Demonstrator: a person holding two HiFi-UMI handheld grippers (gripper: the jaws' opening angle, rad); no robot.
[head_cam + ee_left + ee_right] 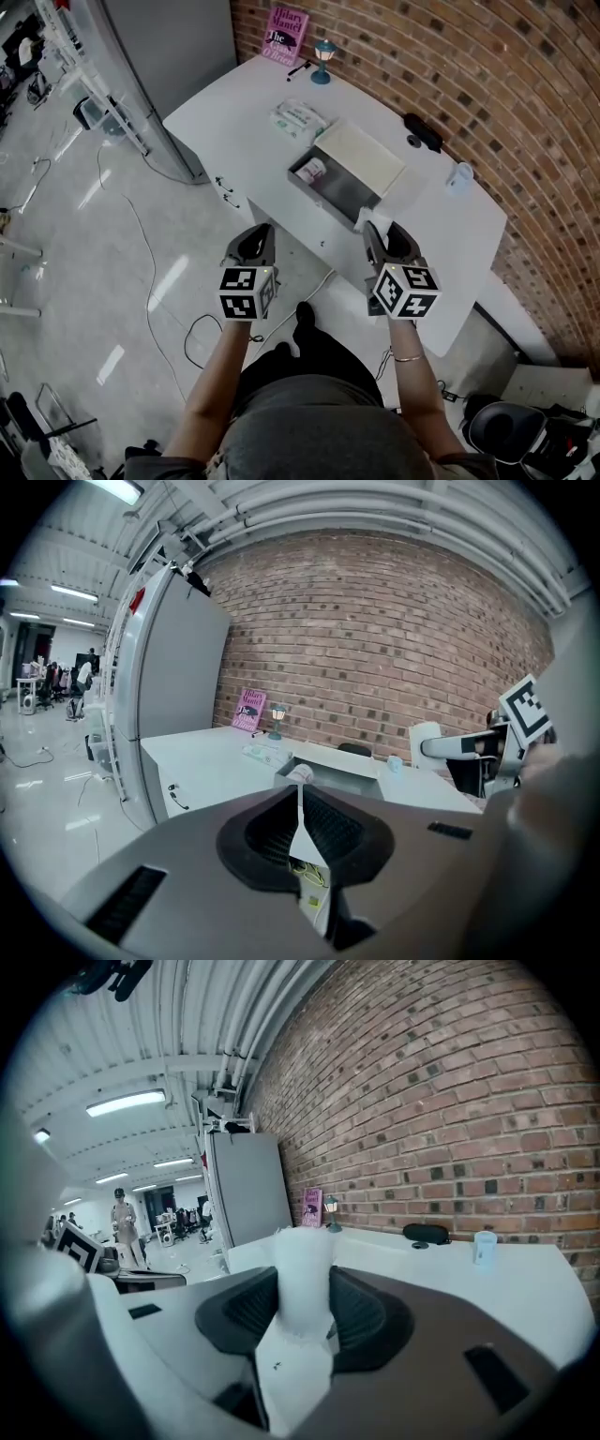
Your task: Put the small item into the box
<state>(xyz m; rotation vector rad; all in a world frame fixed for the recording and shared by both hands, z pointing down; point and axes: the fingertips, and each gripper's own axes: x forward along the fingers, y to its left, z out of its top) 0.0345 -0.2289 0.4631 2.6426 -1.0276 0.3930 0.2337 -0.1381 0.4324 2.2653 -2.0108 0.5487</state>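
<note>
Two hand-held grippers hang at the near edge of the one white surface [234, 122]; the left hand-held gripper [251, 234] is clenched on nothing; the right hand-held gripper [380, 231] grasps one white piece [302, 1274], just near of the one open box [349, 194]; one roll [312, 170] lies in the box's left end; farther off stand one book [286, 36], one lamp [323, 61] and one packet [298, 119]; one cup [458, 176] stands to the right.

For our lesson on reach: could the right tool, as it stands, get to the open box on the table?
Probably yes. The right tool, shut on a white item, hangs just short of the box, whose lid lies open, and nothing stands between them.
</note>
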